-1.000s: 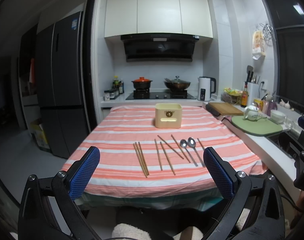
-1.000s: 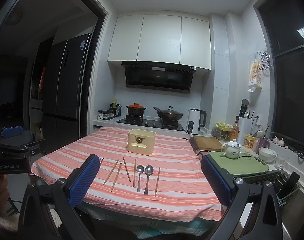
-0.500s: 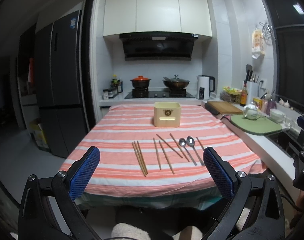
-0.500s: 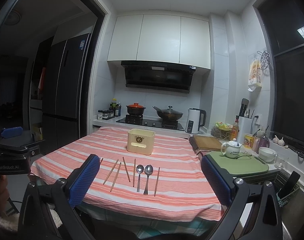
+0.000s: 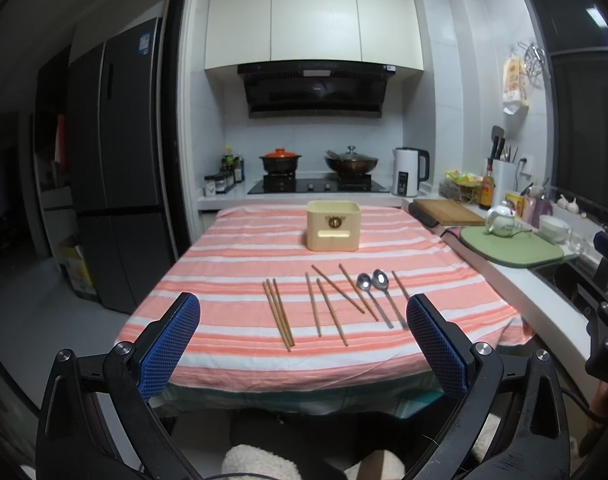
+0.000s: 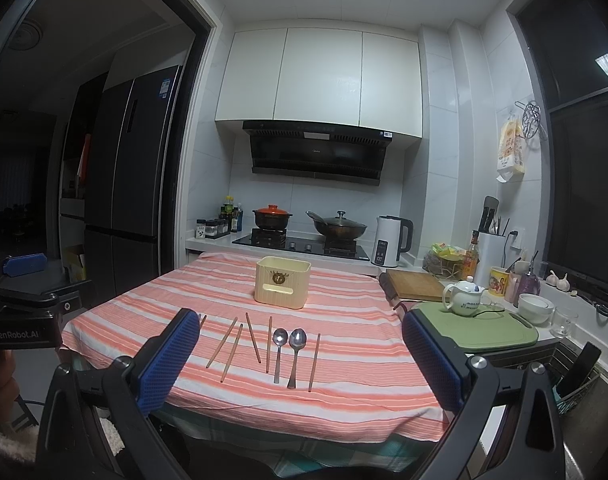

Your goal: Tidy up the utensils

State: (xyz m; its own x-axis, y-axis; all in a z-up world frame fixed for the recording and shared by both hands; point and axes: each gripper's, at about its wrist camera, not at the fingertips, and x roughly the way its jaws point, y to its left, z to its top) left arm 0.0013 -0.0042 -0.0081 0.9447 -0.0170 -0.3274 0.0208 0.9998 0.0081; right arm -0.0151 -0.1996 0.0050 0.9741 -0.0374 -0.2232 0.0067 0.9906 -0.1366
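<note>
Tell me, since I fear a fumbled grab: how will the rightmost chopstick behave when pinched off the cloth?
The chopstick looks thin and straight, so probably stiff and light. It lies flat on the soft striped cloth, so the wide pads may catch fabric with it. Slender as it is, it could roll or pivot if pinched off-centre.

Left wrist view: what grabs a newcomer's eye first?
The striped tablecloth fills the middle of the view, with a row of chopsticks and two spoons laid out near its front edge. Behind them, toward the far end, stands a cream box. In the foreground the left tool hangs open and empty short of the table, its blue pads framing the utensils.
</note>
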